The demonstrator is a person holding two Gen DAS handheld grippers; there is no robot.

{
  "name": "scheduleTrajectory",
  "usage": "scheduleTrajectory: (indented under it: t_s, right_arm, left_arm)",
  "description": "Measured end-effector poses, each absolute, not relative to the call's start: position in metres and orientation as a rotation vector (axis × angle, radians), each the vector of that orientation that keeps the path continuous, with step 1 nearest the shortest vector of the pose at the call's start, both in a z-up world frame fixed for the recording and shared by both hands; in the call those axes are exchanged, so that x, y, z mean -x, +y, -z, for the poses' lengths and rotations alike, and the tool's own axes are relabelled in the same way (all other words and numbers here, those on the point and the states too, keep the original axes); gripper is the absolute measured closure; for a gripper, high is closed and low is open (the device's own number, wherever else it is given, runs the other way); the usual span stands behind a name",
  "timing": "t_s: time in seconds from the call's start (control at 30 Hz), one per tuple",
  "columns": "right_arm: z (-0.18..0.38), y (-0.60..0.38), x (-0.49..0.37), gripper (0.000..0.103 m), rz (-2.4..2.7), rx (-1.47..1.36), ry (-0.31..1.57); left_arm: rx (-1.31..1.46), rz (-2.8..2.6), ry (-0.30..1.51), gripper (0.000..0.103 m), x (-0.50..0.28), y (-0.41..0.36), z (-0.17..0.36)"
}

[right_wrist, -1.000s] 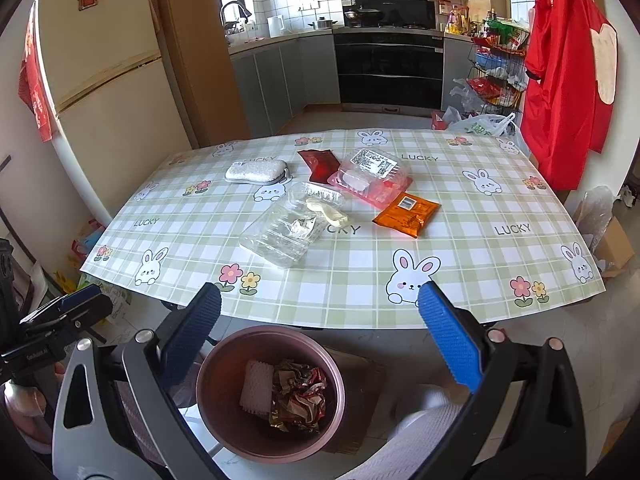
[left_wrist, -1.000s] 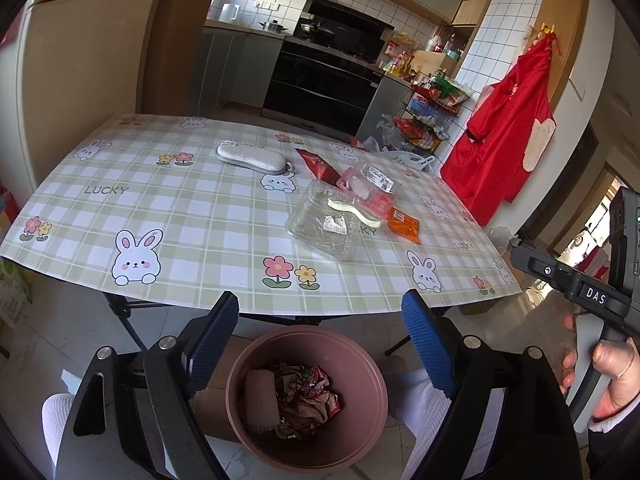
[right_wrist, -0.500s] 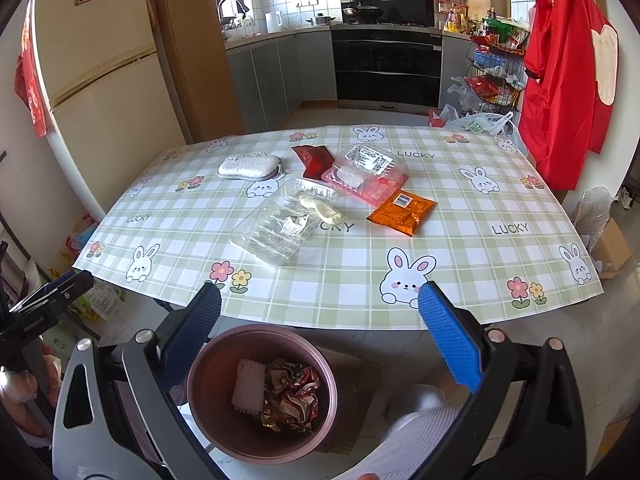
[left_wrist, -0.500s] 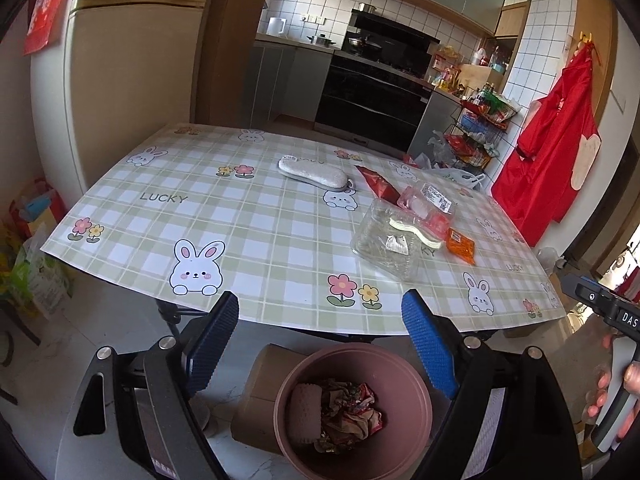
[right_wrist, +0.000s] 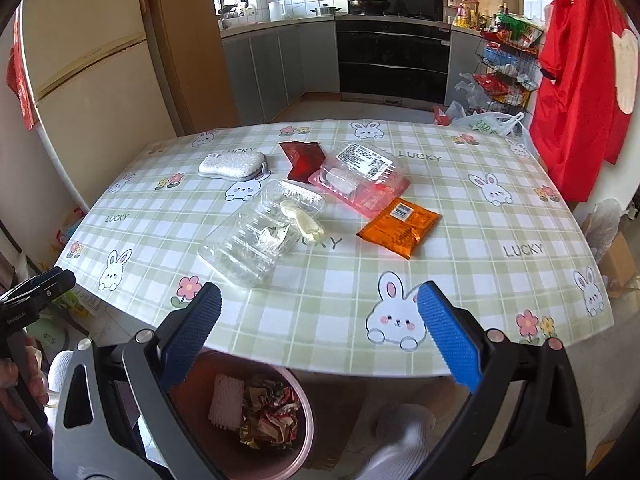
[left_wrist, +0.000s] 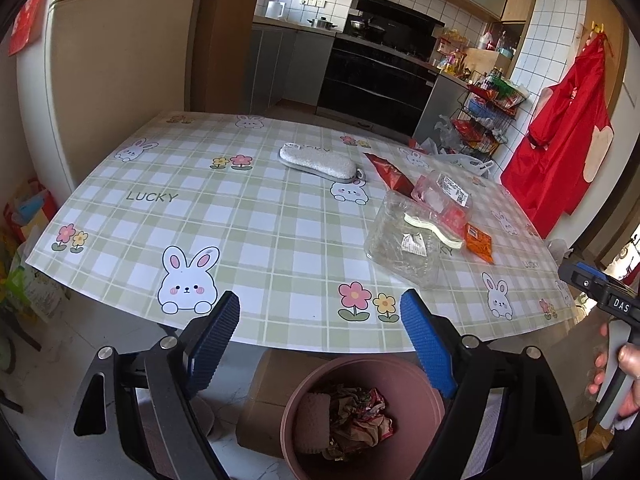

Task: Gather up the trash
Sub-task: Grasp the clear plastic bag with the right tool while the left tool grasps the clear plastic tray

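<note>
Trash lies on the checked table [right_wrist: 460, 216]: a clear plastic box [right_wrist: 256, 236] [left_wrist: 404, 244], a pink tray with a label [right_wrist: 360, 180] [left_wrist: 440, 196], an orange packet [right_wrist: 398, 226] [left_wrist: 478, 240], a red packet [right_wrist: 302, 158] [left_wrist: 390, 172] and a white foam piece [right_wrist: 232, 166] [left_wrist: 318, 162]. A pink bin [left_wrist: 360, 412] [right_wrist: 256, 412] with wrappers stands on the floor below the near edge. My left gripper [left_wrist: 320, 344] and right gripper [right_wrist: 316, 328] are both open and empty, held at the table's near edge above the bin.
A cardboard box [left_wrist: 260, 400] sits on the floor beside the bin. A fridge [right_wrist: 92, 76] stands at the left. A red apron [right_wrist: 580, 80] hangs at the right. A wire rack [right_wrist: 504, 72] and bags stand behind the table, before the kitchen counter.
Both grippers have risen and moved toward the table, so the table looks larger and the bin sits lower in view. Both stay open and empty.
</note>
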State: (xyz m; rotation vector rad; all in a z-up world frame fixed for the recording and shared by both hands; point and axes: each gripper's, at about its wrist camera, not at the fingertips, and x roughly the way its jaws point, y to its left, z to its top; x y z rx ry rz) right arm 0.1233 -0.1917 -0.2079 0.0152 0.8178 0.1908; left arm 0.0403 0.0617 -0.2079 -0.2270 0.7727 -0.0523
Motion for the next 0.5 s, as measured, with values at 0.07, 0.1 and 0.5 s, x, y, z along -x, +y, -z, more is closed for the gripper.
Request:
scheduleTrajectory:
  t_s: [0.07,0.1,0.5]
  right_arm:
    - [0.214,-0.19,-0.139,0.007,-0.213,-0.017,0.827]
    - [0.218,-0.19,-0.149,0.008,-0.234,-0.024,0.835]
    - [0.282,-0.155,-0.276,0.042,-0.345,-0.011,0.961]
  left_arm:
    - [0.223,0.059,0.784,0.024,-0.051,0.059,0.212]
    - [0.223,0.063,0.79,0.026,-0.056,0.058,0.213]
    - [0.254,0.11,0.848,0.059,-0.147,0.035,0.232]
